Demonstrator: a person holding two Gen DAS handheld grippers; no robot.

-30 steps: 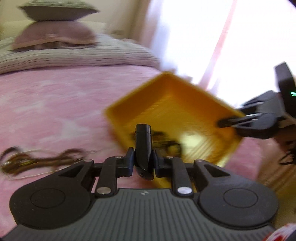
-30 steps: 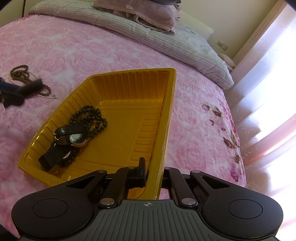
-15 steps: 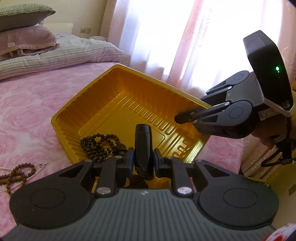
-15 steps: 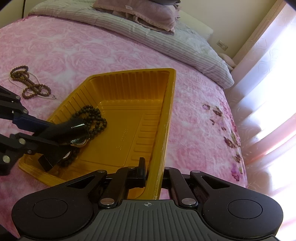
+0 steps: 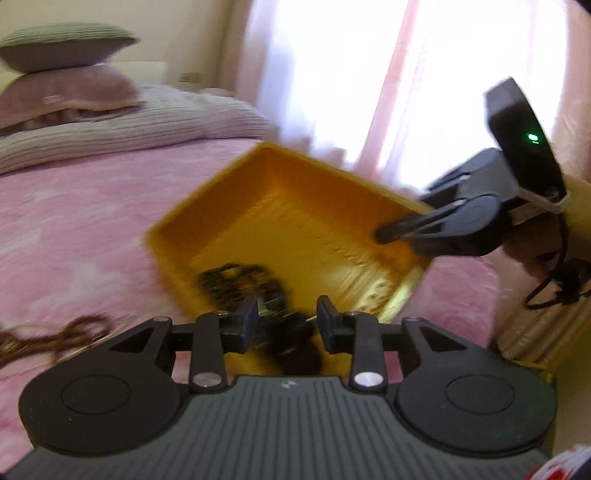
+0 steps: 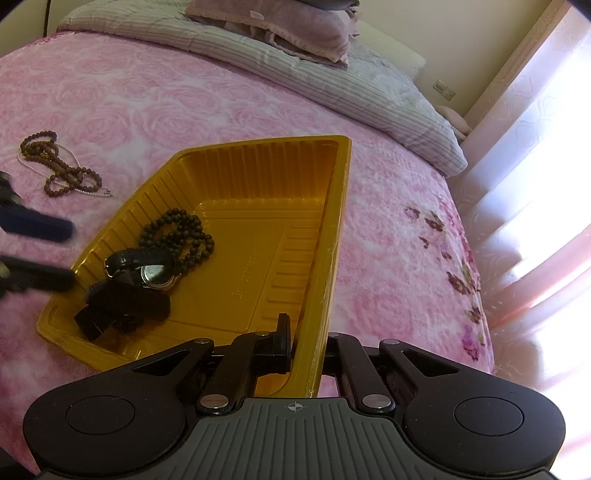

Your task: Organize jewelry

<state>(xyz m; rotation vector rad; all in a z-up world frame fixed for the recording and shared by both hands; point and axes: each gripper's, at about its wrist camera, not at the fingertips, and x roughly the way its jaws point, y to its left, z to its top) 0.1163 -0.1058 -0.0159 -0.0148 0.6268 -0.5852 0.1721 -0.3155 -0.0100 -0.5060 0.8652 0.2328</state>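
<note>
A yellow plastic tray lies on the pink bedspread. It holds a dark bead necklace, a watch with a black strap and a second black item. My right gripper is shut on the tray's near right rim. My left gripper is open and empty just above the tray's left end; it also shows blurred in the right wrist view. A brown bead necklace with a thin chain lies on the bedspread left of the tray, blurred in the left wrist view.
Pillows and a striped grey blanket lie at the head of the bed. Bright curtains hang along the right side. The bed edge runs on the right.
My left gripper was shut on a black item and carried it over the tray. It has opened and pulled back to the left; the black item lies in the tray. My right gripper has not moved.
</note>
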